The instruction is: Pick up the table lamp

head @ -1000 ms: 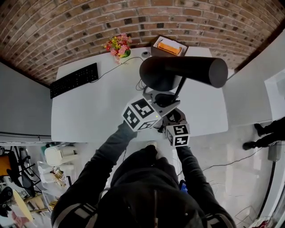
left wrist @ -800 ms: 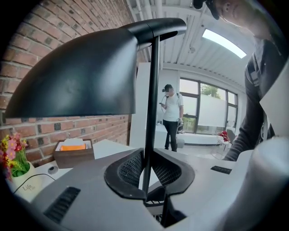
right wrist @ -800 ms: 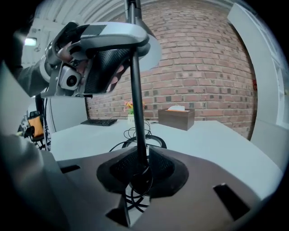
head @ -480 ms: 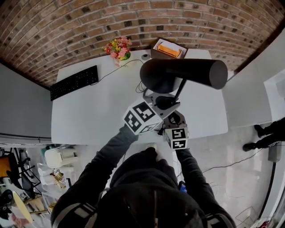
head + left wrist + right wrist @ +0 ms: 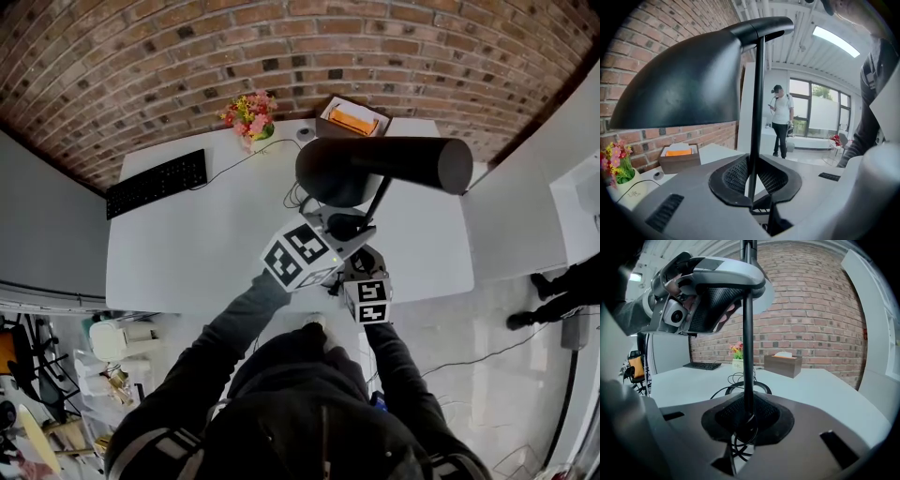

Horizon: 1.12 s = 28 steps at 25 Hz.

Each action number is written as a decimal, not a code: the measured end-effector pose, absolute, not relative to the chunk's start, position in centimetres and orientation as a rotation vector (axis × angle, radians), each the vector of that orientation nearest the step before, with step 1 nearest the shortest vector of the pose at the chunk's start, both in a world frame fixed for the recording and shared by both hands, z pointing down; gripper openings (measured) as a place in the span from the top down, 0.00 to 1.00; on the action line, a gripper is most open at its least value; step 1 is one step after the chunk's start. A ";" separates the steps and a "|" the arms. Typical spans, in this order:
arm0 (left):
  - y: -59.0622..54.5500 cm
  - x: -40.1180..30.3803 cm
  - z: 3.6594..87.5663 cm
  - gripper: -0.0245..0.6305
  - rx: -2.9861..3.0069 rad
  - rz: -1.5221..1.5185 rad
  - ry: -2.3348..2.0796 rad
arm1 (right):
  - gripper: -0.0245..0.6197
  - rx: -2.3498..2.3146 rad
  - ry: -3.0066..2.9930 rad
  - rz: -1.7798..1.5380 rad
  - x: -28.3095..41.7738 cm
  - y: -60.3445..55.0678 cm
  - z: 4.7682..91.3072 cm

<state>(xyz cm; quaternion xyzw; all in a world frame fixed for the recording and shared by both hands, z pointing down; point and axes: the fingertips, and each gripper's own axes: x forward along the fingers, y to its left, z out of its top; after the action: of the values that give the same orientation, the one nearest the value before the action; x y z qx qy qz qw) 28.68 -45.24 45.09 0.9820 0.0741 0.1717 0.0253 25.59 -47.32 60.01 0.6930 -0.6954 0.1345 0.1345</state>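
Over desk [image 5: 187, 244], left gripper [image 5: 751, 185] and right gripper [image 5: 746, 420] just clenched on table lamp [image 5: 386, 166] stem

White flower pot [image 5: 737, 365] beyond and just left of the right claw [image 5: 745, 420], its jaws just closed on the table lamp [image 5: 747, 333] pole, small dark print, seemingly "Life", red wall sign [image 5: 865, 333] far right of the claw, unreadable
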 end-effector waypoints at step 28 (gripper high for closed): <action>-40.4 33.5 32.4 0.88 3.154 0.325 0.382 | 0.89 2.261 -1.954 0.237 31.3 -43.6 47.6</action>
<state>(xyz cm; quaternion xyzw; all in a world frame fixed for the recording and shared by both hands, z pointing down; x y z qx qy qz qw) 33.46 -40.43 32.38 0.9872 0.1195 0.1019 -0.0261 31.32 -43.64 47.61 0.7523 -0.6502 0.0788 0.0720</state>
